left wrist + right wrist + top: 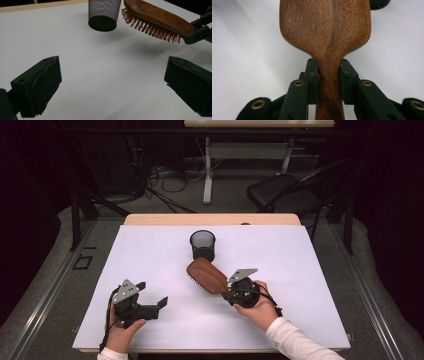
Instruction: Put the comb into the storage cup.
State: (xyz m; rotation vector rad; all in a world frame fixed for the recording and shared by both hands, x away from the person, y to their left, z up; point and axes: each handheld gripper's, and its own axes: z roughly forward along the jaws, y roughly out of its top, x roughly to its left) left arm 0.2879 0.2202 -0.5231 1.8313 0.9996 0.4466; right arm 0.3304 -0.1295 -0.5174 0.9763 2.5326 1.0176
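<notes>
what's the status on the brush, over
Right gripper shut on brush handle, brush lifted, bristles down. Left gripper open, empty. Mesh cup just beyond, path clear.

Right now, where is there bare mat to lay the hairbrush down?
The white mat is bare left of the mesh cup, and right of it to the far edge. Bare too between left claw and right claw. Crowded where the hairbrush hangs beside the cup.

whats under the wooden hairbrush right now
The hairbrush, clamped at its handle by the right gripper, hangs bristles-down over bare white table and its own shadow. The mesh cup stands just beyond it.
</notes>
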